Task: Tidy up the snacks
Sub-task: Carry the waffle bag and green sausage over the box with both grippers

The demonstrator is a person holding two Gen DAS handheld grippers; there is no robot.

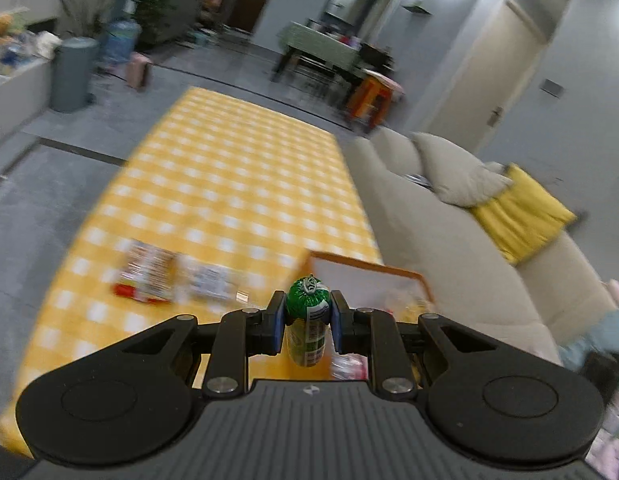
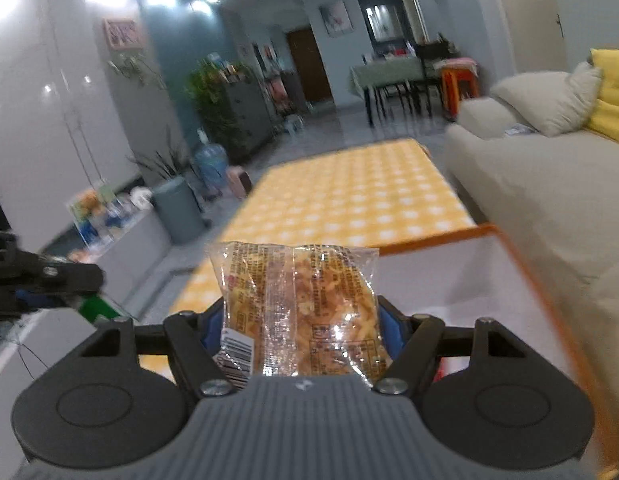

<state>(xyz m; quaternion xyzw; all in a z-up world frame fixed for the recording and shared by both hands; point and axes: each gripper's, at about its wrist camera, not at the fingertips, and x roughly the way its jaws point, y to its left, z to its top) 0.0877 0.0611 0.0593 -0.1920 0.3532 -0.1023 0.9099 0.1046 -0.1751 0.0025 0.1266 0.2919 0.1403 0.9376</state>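
Observation:
My left gripper (image 1: 307,316) is shut on a green sausage-shaped snack (image 1: 307,304) and holds it upright above the yellow checked table (image 1: 237,184). Two flat snack packets (image 1: 149,276) lie on the cloth ahead and to the left. A white box with an orange rim (image 1: 365,276) stands just ahead on the right. My right gripper (image 2: 299,316) is shut on a clear packet of yellow crisps (image 2: 297,300), held above that white box (image 2: 449,272). The left gripper (image 2: 49,280) shows at the right wrist view's left edge with the green snack (image 2: 95,308).
A beige sofa (image 1: 449,240) with grey and yellow cushions runs along the table's right side. A grey bin (image 1: 71,74), a water jug and plants stand far left. A dining table and chairs (image 1: 321,52) are at the back.

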